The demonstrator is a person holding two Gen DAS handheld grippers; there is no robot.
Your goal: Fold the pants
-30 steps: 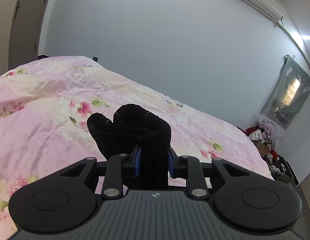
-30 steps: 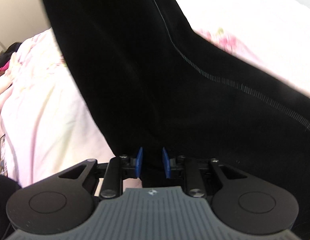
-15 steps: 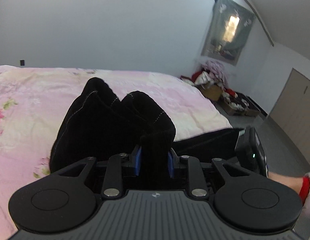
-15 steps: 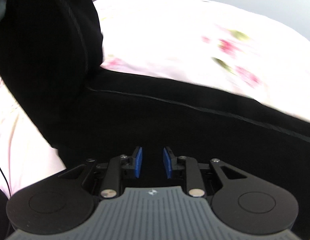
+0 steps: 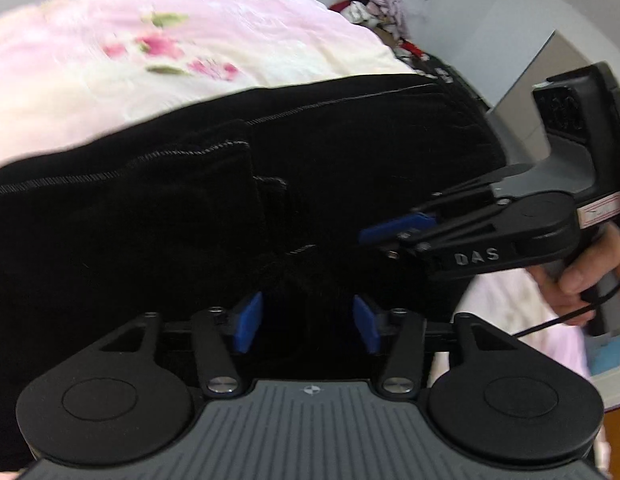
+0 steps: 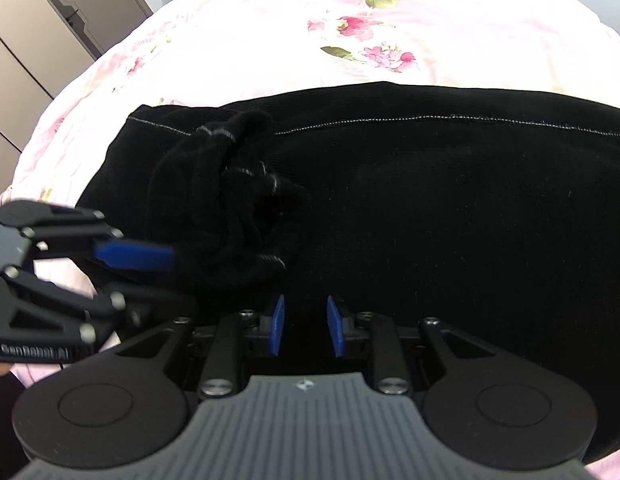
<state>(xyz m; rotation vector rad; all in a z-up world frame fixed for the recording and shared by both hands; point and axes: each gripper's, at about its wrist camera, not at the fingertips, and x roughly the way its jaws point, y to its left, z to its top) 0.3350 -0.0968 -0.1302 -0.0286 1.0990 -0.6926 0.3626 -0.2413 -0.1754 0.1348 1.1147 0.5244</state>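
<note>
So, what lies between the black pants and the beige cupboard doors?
Only bare pink floral bedspread separates pants and doors; the right wrist view shows it.

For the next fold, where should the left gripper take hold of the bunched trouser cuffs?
Grip the bunched cuffs where the stitched hems stack up, coming from the left gripper side, low along the pants. The lump stands above the flat cloth, so open jaws can straddle it. This is a judgement.
</note>
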